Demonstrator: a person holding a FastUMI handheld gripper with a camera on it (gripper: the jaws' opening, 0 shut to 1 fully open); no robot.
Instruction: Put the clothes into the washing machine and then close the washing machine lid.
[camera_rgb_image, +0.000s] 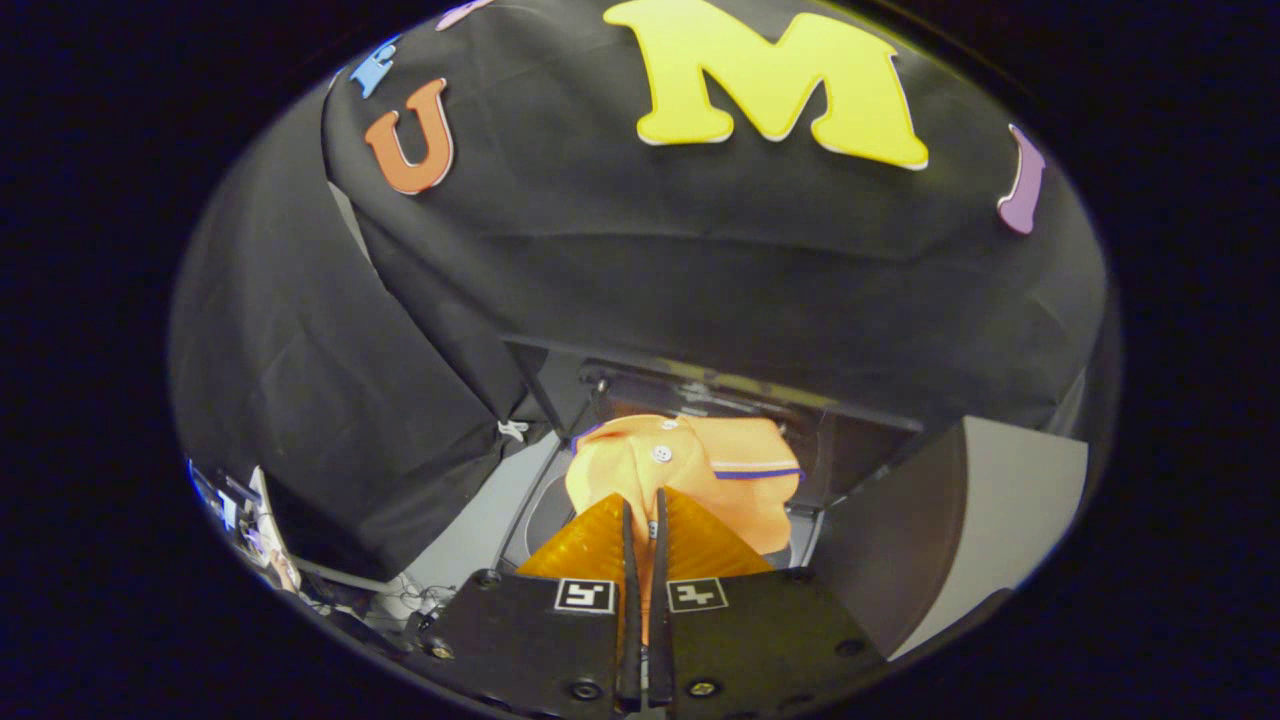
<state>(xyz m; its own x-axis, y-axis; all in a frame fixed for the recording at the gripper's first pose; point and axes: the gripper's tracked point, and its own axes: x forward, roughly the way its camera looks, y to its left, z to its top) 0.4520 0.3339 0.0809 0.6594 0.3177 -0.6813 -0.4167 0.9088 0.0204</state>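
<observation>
An orange shirt (690, 465) with white buttons and a purple-trimmed sleeve hangs bunched from my gripper (645, 505), whose two fingers are shut on a fold of the cloth. The shirt is held up over the top of the washing machine (480, 530). The machine's round opening (548, 512) shows below and left of the shirt. Its dark lid (700, 392) stands raised behind the shirt.
Black cloth of the booth wall (650, 270) hangs close behind the lid and down the left side. A grey panel (1000, 500) rises to the right of the machine. Cables and small clutter (260, 530) lie low at the left.
</observation>
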